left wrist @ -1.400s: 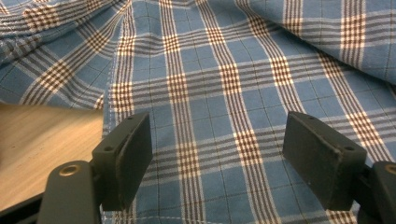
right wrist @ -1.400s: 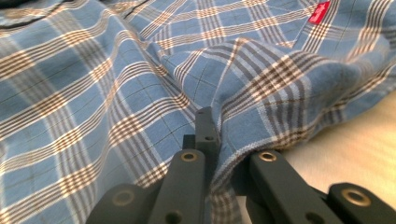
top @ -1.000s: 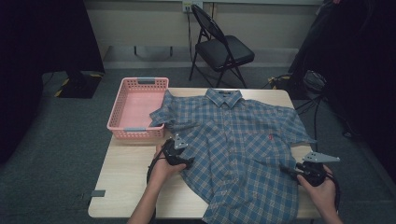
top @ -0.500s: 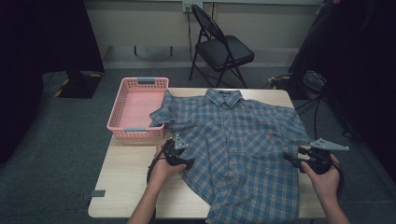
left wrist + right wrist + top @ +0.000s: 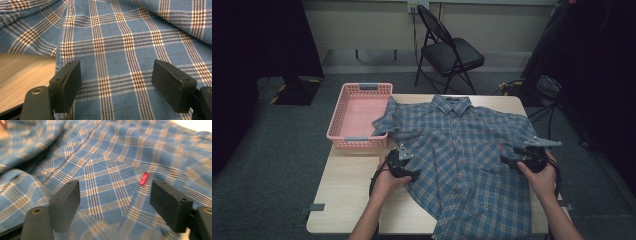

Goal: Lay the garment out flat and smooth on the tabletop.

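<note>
Two tools stand spread over the plaid shirt [image 5: 462,150]: left tool [image 5: 116,82] low, right tool [image 5: 115,202] just opened, holding nothing

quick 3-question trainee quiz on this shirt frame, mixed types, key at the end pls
1. True or false: the right gripper is clamped on the plaid shirt.
2. Where does the pink basket sit? A) on the chair B) at the table's far left corner, under one shirt sleeve C) on the floor
3. Fill in: the small tag on the shirt's chest pocket is ____.

Key:
1. False: its jaws have just been opening and stand apart over the cloth.
2. B
3. red
</note>
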A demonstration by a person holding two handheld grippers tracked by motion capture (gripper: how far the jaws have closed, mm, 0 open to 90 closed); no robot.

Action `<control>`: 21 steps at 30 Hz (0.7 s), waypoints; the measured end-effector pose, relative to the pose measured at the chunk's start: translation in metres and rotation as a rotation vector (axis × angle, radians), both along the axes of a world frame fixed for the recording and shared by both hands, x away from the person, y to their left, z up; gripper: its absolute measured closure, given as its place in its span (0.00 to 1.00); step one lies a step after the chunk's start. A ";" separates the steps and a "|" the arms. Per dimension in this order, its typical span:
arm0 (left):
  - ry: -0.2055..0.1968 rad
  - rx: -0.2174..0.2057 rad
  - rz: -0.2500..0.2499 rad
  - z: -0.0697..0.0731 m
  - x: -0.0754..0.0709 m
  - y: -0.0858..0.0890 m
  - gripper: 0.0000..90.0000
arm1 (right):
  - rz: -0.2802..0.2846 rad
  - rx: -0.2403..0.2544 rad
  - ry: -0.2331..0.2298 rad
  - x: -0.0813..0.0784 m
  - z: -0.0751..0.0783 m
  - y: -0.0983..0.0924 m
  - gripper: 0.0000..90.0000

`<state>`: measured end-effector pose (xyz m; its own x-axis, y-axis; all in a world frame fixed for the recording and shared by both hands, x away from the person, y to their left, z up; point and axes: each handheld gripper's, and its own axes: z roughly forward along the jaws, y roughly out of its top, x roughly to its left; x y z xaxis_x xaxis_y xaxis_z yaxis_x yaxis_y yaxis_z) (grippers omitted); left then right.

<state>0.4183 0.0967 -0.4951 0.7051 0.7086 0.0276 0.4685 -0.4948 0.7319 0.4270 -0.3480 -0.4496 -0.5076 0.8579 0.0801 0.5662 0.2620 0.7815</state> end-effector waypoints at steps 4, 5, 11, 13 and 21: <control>0.004 -0.005 0.001 0.000 0.000 0.000 0.26 | 0.007 -0.006 0.022 0.015 -0.011 0.011 0.24; 0.005 -0.007 0.001 -0.001 0.000 0.001 0.26 | 0.011 -0.012 0.021 0.017 -0.014 0.012 0.24; 0.005 -0.013 0.003 -0.001 0.000 0.001 0.26 | 0.013 -0.060 0.059 0.016 -0.035 0.009 0.27; 0.005 -0.008 0.003 -0.001 -0.001 0.002 0.26 | 0.020 -0.054 0.057 0.009 -0.036 0.006 0.27; 0.008 -0.003 0.005 0.000 -0.002 0.002 0.26 | 0.083 -0.075 0.037 -0.027 -0.042 -0.004 0.47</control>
